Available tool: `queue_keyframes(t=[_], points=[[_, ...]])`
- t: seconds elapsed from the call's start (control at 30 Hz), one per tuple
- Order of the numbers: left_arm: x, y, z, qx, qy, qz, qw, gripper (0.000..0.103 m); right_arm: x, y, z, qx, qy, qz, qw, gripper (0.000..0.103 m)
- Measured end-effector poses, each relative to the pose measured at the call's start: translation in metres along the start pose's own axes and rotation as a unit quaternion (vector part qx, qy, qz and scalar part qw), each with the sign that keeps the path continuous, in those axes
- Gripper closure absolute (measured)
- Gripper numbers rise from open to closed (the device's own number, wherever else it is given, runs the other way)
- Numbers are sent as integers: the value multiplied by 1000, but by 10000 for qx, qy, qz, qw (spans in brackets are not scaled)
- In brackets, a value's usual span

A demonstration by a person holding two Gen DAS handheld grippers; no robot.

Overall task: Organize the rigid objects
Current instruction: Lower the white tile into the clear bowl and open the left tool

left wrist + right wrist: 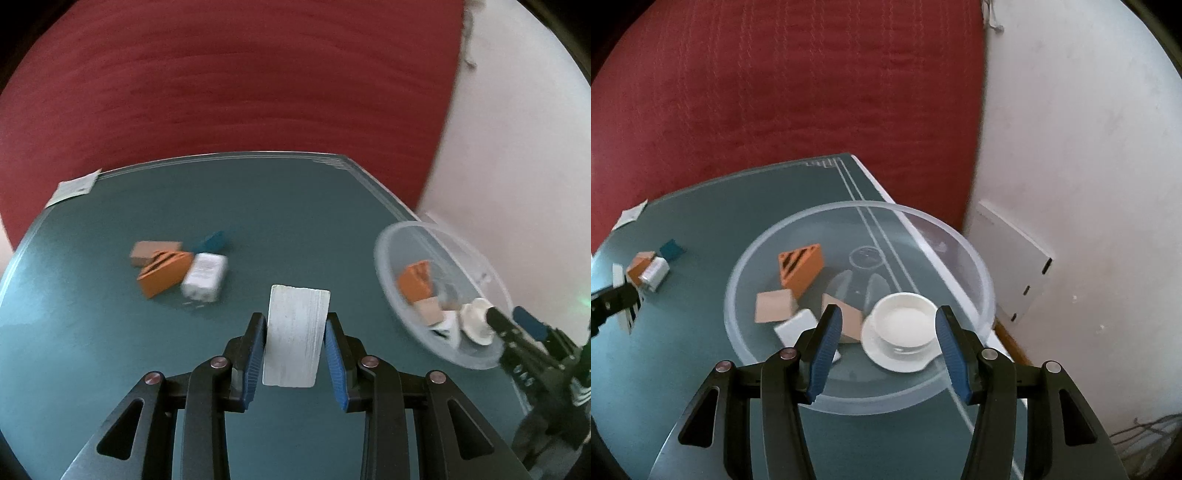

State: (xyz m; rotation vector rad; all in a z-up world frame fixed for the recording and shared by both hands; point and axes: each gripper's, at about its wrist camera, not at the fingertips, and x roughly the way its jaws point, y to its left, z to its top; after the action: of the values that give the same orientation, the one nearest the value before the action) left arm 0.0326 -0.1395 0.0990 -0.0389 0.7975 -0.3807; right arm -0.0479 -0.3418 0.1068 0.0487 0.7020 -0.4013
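Left gripper (295,343) clamped on the white block (296,334) above the table's (110,332) near middle, right gripper (884,341) wide over the clear bowl (979,266) at the right edge — best carried level, released low inside.

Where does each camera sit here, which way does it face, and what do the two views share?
Left wrist: rides the left claw, facing forward over the table; its fingers clamp a white block.
Right wrist: rides the right claw, looking down into the clear bowl; fingers open around nothing.
Shared: bowl, white cup, loose block pile, red curtain.
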Motion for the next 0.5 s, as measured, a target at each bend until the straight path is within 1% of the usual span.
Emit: queue_keyframes(t=[0.27, 0.5], points=[[12, -53, 14, 372, 121, -363, 9986, 69, 2, -18, -1, 83, 79, -81, 9999, 49], [22, -85, 26, 643, 81, -491, 9967, 69, 3, -29, 0, 246, 106, -89, 9996, 48]])
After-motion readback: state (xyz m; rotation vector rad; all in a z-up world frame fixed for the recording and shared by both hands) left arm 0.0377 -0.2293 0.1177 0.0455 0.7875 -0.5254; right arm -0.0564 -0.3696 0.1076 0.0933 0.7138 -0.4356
